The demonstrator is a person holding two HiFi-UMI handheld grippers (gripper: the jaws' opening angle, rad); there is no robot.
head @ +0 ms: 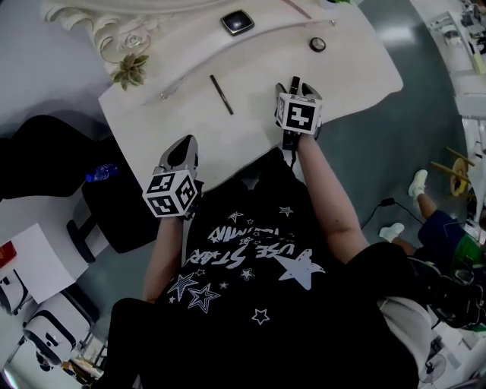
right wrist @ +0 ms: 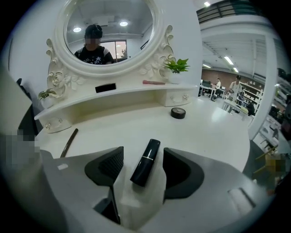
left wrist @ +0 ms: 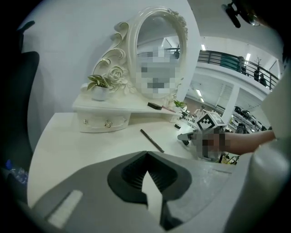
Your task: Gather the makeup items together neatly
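Observation:
A black lipstick [right wrist: 146,163] lies on the white vanity table [head: 250,72], between the jaws of my right gripper [right wrist: 142,154], which stands open around it without pressing it. In the head view the right gripper [head: 295,85] is at the table's front middle. A thin dark pencil [head: 221,94] lies left of it. Further back are a small round black jar [head: 317,44], and on the shelf a black square compact [head: 237,22] and a pink stick [right wrist: 153,82]. My left gripper [head: 184,146] hovers at the table's front left edge, shut and empty.
An ornate oval mirror [right wrist: 109,32] stands behind the raised shelf [right wrist: 113,98], with a small potted plant [head: 130,70] at each end. A dark chair [head: 45,163] sits left of the table. The table's front edge curves round close to my body.

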